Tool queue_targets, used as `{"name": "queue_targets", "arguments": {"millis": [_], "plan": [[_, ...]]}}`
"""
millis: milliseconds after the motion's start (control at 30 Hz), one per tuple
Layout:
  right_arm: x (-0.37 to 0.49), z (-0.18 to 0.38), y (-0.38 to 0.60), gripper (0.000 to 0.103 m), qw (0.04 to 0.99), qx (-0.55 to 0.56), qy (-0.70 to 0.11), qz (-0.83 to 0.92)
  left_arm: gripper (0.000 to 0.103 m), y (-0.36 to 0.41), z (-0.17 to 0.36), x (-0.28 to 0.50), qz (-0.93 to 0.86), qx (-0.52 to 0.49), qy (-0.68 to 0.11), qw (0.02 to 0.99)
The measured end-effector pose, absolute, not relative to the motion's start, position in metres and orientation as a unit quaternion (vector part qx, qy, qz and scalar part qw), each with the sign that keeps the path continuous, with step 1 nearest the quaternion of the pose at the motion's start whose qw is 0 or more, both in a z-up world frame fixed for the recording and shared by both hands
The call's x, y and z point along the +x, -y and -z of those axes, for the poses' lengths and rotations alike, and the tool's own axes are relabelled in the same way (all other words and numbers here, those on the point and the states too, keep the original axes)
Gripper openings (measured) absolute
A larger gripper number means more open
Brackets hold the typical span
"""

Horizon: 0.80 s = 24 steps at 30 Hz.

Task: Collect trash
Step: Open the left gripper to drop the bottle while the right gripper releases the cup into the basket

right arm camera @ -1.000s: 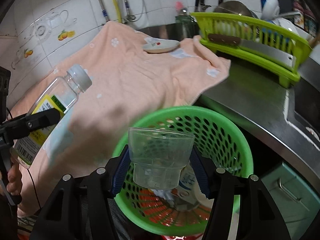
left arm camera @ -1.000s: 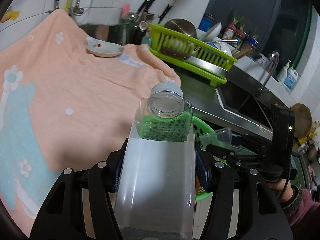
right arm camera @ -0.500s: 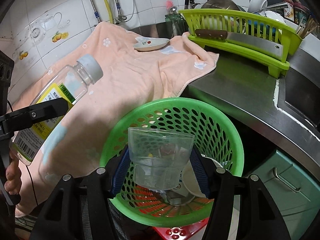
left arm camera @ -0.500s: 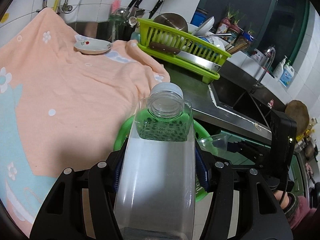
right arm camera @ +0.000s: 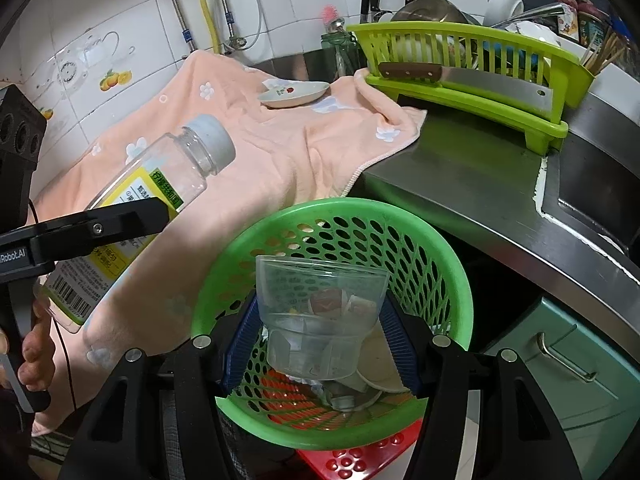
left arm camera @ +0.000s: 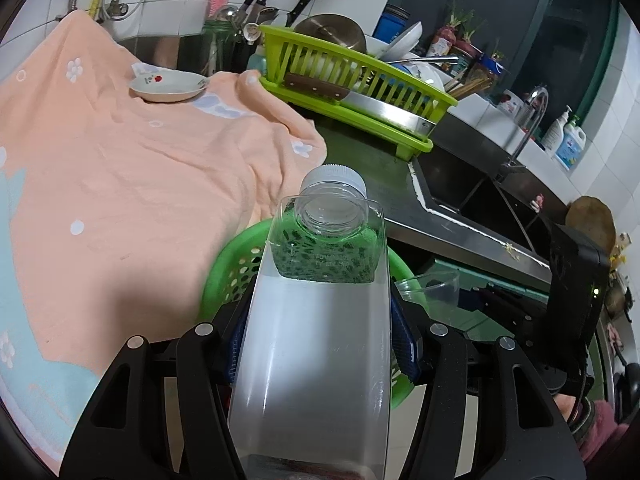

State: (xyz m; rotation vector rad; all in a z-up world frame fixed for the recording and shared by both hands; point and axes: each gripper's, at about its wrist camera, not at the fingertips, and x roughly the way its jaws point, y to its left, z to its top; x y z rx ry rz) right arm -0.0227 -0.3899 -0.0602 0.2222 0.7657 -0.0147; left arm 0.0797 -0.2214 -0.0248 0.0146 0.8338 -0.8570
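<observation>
**Both grippers loaded over the trash basket**

I see the peach towel [right arm camera: 256, 160] draped over most of the counter, largest thing in view, with the steel counter [right arm camera: 472, 184] bare to its right. The lime dish rack [right arm camera: 460, 60] sits at the back with a cleaver [right arm camera: 480, 80] lying along its front. The green perforated basket [right arm camera: 440, 264] hangs just off the counter edge, paper scraps and a disc-shaped lid in its bottom. My left gripper [left arm camera: 320, 336] is clamped on a clear plastic bottle [left arm camera: 316, 360], grey cap pointing forward and tilted down, its neck above the basket's near rim. My right gripper [right arm camera: 320, 332] pinches a clear plastic cup [right arm camera: 316, 312], mouth forward, directly over the basket opening. 1 small saucer [right arm camera: 294, 94] rests on the towel near the rack.
</observation>
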Motion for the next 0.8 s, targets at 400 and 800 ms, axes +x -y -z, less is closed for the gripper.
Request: {"name": "queue_targets", "arguments": {"millis": [400, 800], "plan": [[-0.025, 0.065, 0.396, 0.058, 0.92, 0.119, -0.374, 0.011, 0.058, 0.236, 0.031, 0.084, 0.4, 0.014, -0.403, 0.823], [-0.024, 0.069, 0.398, 0.058, 0.918, 0.125, -0.376, 0.011, 0.074, 0.238, 0.03, 0.086, 0.393, 0.011, -0.399, 0.828]]}}
